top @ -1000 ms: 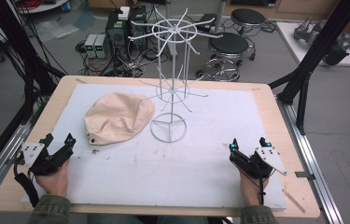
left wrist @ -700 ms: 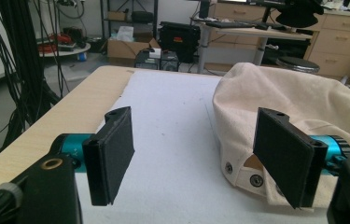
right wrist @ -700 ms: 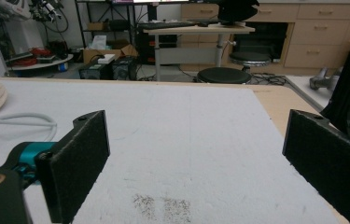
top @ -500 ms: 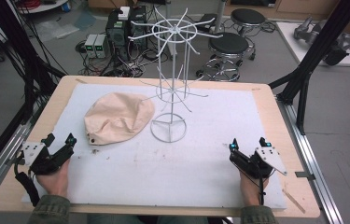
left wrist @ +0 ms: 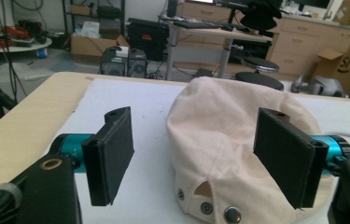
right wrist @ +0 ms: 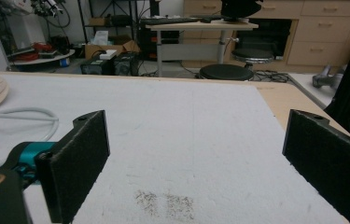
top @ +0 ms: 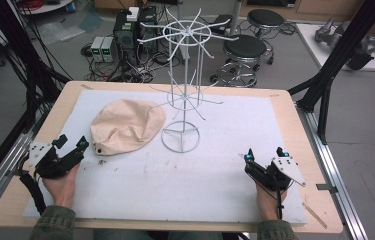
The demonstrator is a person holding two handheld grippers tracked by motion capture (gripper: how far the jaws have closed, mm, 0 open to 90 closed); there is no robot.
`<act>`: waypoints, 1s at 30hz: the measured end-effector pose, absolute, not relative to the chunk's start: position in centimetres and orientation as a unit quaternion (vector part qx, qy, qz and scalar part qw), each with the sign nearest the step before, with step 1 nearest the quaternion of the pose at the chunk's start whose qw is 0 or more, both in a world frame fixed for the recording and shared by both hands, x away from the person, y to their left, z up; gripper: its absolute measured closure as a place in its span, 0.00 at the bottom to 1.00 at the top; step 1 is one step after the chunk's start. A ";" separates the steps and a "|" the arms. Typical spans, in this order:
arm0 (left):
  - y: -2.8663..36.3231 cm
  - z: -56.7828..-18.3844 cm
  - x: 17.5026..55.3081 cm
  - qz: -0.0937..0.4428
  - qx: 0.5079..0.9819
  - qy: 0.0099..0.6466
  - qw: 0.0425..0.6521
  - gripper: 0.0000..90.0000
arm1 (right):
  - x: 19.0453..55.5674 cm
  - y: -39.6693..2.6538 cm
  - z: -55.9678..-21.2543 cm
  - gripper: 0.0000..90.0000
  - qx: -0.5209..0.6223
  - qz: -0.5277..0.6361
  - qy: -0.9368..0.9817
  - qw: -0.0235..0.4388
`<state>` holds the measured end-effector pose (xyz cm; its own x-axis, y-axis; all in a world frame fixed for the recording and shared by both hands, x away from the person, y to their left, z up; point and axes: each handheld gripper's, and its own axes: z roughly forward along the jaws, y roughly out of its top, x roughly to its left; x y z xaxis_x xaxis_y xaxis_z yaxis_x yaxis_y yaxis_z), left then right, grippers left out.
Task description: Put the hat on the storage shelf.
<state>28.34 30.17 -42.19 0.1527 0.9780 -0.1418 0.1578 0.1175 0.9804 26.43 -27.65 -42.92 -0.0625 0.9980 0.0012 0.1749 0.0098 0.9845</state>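
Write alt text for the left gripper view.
The left gripper, its two black jaws wide apart, faces a beige cap lying on the white mat, snap buttons nearest the camera. Behind the table are stools, desks and boxes.

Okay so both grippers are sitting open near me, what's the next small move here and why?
Probably ease the left gripper forward onto the near edge of the beige cap. Its jaws are open with the cap's snap-strap end between them in the left gripper view, not yet gripped. The right gripper is open over bare white mat, farther from the cap, and the wire hat stand stands beside the cap with bare hooks.
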 end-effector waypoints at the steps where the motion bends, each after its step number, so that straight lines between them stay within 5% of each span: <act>1: 30.0 -42.0 28.5 0.382 0.547 0.524 0.530 0.30 | 26.4 -27.7 -42.9 0.07 0.525 0.469 0.558 0.440; 30: 24.6 -35.7 36.0 0.310 0.656 0.450 0.522 0.31 | 26.5 -27.4 -42.8 0.07 0.512 0.472 0.560 0.450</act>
<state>36.00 24.58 -35.74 0.4040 0.9126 -0.0628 0.2663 -0.0516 0.9625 26.45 -27.44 -42.85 -0.0711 0.9973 -0.0205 0.1484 0.0309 0.9884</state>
